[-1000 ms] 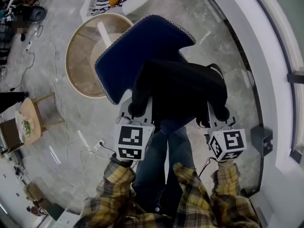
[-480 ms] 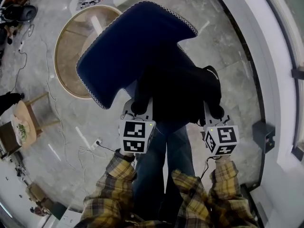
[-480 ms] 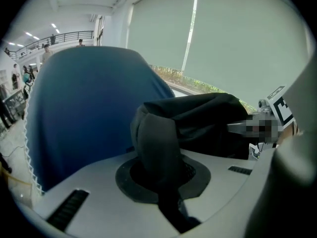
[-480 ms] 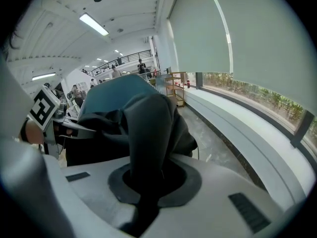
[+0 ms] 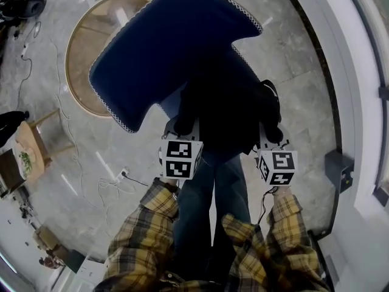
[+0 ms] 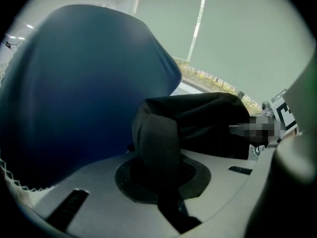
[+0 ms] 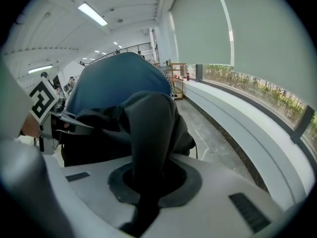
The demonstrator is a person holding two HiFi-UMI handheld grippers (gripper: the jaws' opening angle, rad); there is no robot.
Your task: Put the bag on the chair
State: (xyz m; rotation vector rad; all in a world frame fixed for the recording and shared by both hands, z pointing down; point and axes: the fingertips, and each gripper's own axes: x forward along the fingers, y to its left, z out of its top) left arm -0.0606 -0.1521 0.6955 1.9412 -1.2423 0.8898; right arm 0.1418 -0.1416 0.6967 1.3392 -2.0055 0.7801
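Note:
A black fabric bag (image 5: 228, 111) hangs between my two grippers, just in front of the blue padded chair (image 5: 170, 41). My left gripper (image 5: 182, 128) is shut on the bag's left side and my right gripper (image 5: 270, 134) on its right side. In the left gripper view a fold of the black bag (image 6: 158, 143) runs down into the left gripper (image 6: 159, 170), with the chair's blue back (image 6: 74, 93) close behind. In the right gripper view the bag's fabric (image 7: 148, 128) fills the right gripper (image 7: 147, 180), and the chair (image 7: 119, 78) stands behind. The chair's seat is hidden under the bag.
A round wooden table with a glass top (image 5: 82, 72) stands left of the chair. A small wooden stool (image 5: 29, 152) and loose cables (image 5: 112, 181) are on the marble floor at the left. A white curved window ledge (image 5: 346, 72) runs along the right, with a dark box (image 5: 338, 169) beside it.
Both grippers have carried the bag forward toward the chair. The chair now shows larger and nearer, and the bag overlaps more of it. Both grips are unchanged.

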